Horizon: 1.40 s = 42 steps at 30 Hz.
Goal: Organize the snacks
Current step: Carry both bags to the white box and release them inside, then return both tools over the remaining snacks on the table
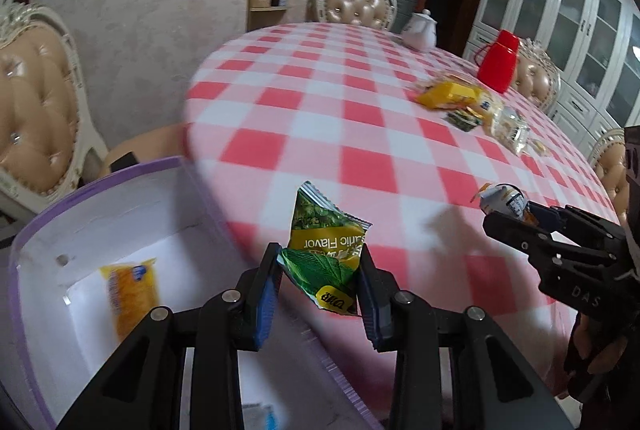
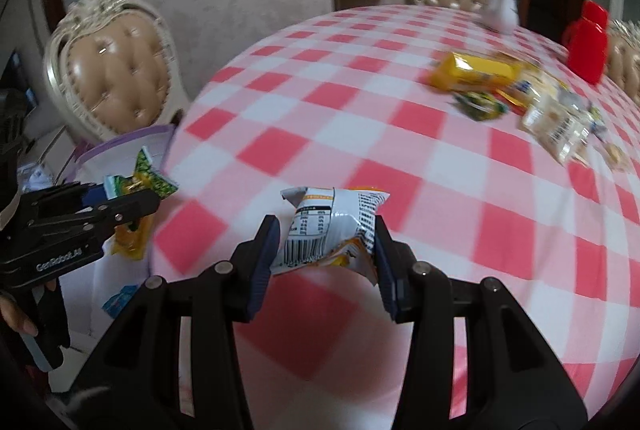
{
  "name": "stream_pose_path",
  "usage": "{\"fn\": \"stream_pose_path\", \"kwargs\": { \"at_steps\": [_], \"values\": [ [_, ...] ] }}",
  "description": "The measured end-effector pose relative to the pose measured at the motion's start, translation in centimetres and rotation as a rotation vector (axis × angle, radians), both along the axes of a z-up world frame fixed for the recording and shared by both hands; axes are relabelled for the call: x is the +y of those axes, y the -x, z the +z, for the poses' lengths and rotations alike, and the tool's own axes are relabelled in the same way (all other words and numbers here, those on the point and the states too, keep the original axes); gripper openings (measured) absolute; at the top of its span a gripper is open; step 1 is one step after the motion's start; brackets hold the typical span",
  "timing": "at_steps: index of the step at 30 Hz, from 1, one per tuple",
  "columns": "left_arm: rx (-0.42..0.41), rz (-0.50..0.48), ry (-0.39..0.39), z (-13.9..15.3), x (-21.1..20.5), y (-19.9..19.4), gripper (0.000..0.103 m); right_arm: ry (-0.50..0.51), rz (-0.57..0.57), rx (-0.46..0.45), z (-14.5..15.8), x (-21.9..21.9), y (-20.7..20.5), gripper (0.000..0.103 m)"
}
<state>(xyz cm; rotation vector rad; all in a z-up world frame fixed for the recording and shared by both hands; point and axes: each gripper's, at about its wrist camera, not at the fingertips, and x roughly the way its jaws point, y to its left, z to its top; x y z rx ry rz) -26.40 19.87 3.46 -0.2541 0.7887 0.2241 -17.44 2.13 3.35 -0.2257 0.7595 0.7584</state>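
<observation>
Snacks are being carried two at a time toward the white box with the lilac rim, which is sitting just off the near left edge of the checked table. The left gripper is pinching a green garlic-flavour packet between its blue pads, clear of the cloth and just beside the box's rim. The right gripper is clamping a silver and orange packet the same way, over the table's near edge. One yellow packet is already lying on the box floor. The remaining pile of snacks is waiting on the far right of the table, near a red flask.

For a clean drop, the left claw should be getting fully over the box opening before letting go, since the green packet is hanging by its lower half and could be tipping onto the rim. The right claw ought to be following behind, not alongside, so the two tools are not crowding each other at the narrow opening
</observation>
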Motion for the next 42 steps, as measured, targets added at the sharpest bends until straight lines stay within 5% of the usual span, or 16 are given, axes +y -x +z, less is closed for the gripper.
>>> {"fn": "stream_pose_path", "kwargs": {
  "at_steps": [20, 24, 26, 27, 28, 34, 42],
  "values": [
    [0.043, 0.302, -0.074, 0.2, 11.8, 10.0, 0.037, 0.020, 0.478, -0.006, -0.8, 11.8, 12.4, 0.049],
    [0.077, 0.342, -0.075, -0.1, 12.9, 10.1, 0.039, -0.054, 0.561, 0.041, -0.8, 12.2, 12.7, 0.051],
    [0.108, 0.360, -0.057, -0.6, 13.2, 9.8, 0.053, -0.081, 0.547, 0.060, -0.5, 11.9, 11.9, 0.075],
    [0.124, 0.369, -0.056, -0.9, 13.3, 9.8, 0.060, -0.101, 0.530, 0.056, -0.3, 11.5, 11.5, 0.078],
    [0.133, 0.381, -0.060, -1.1, 13.3, 9.7, 0.069, -0.114, 0.513, 0.054, 0.0, 11.1, 11.0, 0.079],
    [0.103, 0.382, -0.116, 0.1, 12.1, 9.2, 0.070, -0.144, 0.394, 0.016, 1.6, 7.7, 8.0, 0.079],
    [-0.037, 0.161, -0.090, 4.0, 4.5, 1.6, 0.084, -0.156, 0.096, 0.010, 2.4, -1.5, 0.6, 0.084]
  ]
}}
